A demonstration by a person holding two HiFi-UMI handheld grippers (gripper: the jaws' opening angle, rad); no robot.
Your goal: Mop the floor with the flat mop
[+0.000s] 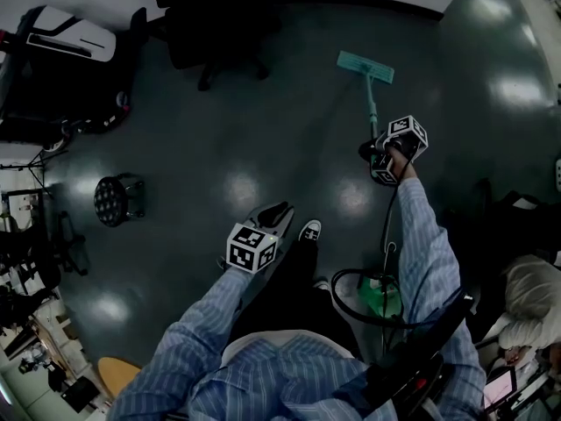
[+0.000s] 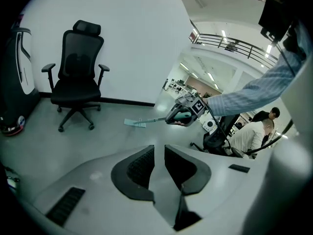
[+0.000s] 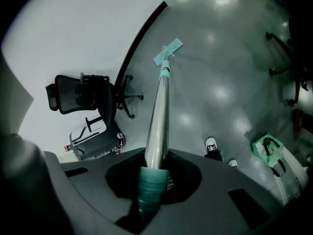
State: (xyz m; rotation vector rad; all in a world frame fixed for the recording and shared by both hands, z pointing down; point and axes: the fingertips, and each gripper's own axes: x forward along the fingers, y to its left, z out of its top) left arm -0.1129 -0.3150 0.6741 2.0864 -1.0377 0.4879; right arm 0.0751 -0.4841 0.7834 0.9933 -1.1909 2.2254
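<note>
The flat mop's teal head (image 1: 365,67) lies flat on the dark floor ahead of me, and its silver handle (image 1: 372,112) runs back to my right gripper (image 1: 379,152). In the right gripper view that gripper (image 3: 156,173) is shut on the handle's teal grip, the handle (image 3: 159,116) reaching out to the mop head (image 3: 167,51). My left gripper (image 1: 273,213) hangs low by my leg, away from the mop. Its jaws (image 2: 159,148) stand almost together with only a thin slit and nothing between them. Past them I see the mop head (image 2: 135,123) and the right gripper (image 2: 183,112).
A black office chair (image 1: 215,24) (image 2: 78,77) stands by the white wall beyond the mop. A round black stool (image 1: 117,198) is on the left. A green bag (image 1: 381,298) sits by my right foot, and a seated person (image 1: 530,296) is at the far right.
</note>
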